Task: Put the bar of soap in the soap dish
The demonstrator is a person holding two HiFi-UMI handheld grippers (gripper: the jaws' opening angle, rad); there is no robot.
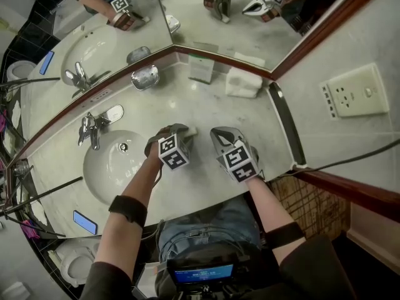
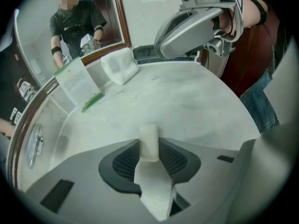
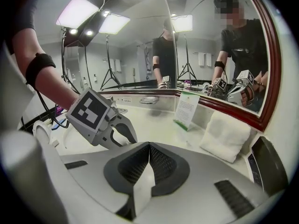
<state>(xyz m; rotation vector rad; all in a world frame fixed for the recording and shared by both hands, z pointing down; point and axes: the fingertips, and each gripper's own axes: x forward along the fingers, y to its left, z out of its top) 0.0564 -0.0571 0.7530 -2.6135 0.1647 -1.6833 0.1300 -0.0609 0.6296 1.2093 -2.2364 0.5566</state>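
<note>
Left hand-held gripper [image 2: 149, 147] tight on soap [image 2: 149, 135]

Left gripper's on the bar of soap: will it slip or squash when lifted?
Probably stiff: the bar of soap looks square-edged and undented between the ribbed pads. Smooth-looking and small, it may slip or twist, so lift slowly.

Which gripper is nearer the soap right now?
Left. The soap stands between the left gripper's pads, which press it from both sides. The right gripper sits shut and empty to the soap's right in the head view, not touching it.
</note>
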